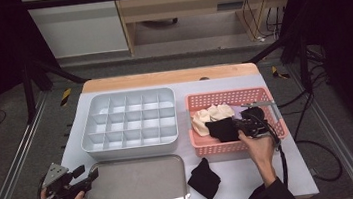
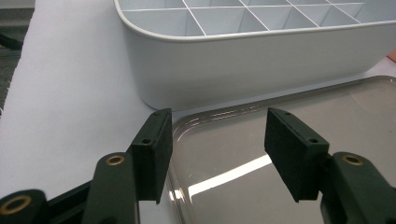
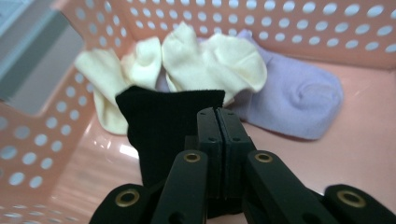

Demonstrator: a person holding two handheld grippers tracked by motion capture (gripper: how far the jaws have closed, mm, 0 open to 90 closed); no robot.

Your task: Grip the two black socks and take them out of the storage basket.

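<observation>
Pinching the black cotton sock (image 3: pixel 168 126) at its edge, the right gripper (image 3: pixel 218 116) is clamped shut inside the pink perforated plastic basket (image 1: pixel 264 93) at 3 o'clock. Lift straight up so the cream socks (image 3: pixel 187 60) don't snag. Left gripper (image 2: pixel 215 149) idles open.

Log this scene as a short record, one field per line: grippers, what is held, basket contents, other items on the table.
right hand-held gripper: shut on the black sock, inside the pink basket
left hand-held gripper: open, nothing between the jaws, over the near left corner of the metal tray
basket contents: cream socks, lilac sock, the gripped black sock
white divided box: compartments look empty, left of the basket
second black sock: on the table in front of the basket, right of the tray
</observation>
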